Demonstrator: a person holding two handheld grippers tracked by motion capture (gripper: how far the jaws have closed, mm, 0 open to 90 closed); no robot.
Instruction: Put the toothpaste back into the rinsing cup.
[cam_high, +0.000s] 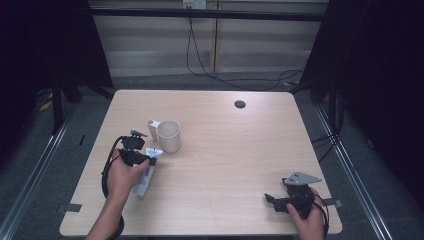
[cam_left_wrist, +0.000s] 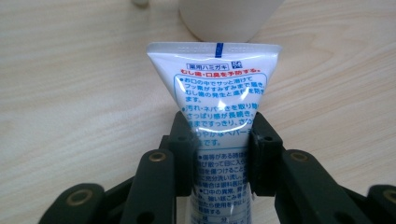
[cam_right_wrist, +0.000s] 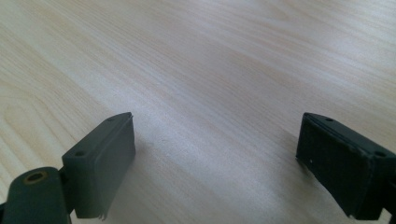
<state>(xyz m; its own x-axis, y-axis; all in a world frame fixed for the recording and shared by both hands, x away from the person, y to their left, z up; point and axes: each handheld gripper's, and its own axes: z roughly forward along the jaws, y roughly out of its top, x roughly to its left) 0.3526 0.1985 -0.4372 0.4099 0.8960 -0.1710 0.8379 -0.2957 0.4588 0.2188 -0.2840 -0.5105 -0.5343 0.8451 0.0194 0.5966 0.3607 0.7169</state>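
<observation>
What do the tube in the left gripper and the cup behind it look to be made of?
Tube: soft glossy plastic, judging by its sheen, flat crimped end and printed blue and red text; the left gripper pinches it. Cup: matte cream, smooth and opaque, likely plastic or ceramic; hard to tell which.

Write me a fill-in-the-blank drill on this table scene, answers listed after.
1. The left hand-held gripper is shut on a white ____.
2. The tube's crimped flat end points toward the cream ____.
3. The right hand-held gripper has its jaws ____, with bare table between them.

Missing words: tube; cup; open
</observation>
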